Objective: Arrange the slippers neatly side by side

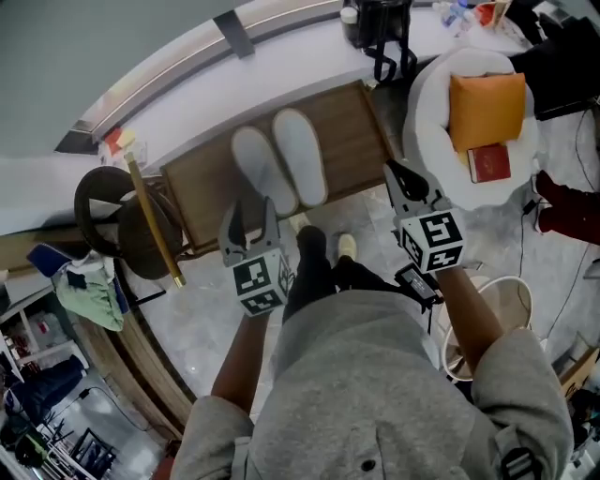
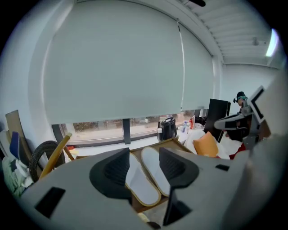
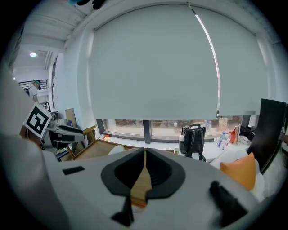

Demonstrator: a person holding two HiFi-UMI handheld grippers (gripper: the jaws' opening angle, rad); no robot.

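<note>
The two white slippers (image 1: 300,157) lie side by side, touching, on a wooden board (image 1: 352,131) below the windowsill (image 1: 187,56). The left gripper (image 1: 251,217) hangs at the board's near edge with its jaws spread and nothing between them. The right gripper (image 1: 392,172), by the board's right corner, has its jaws pressed together, empty. A black bag (image 1: 380,28) stands on the sill. A white armchair (image 1: 431,84) at the right holds an orange cushion (image 1: 486,108) and a red book (image 1: 489,162), its cover print too small to read. A wooden pole (image 1: 155,220) leans at the board's left.
</note>
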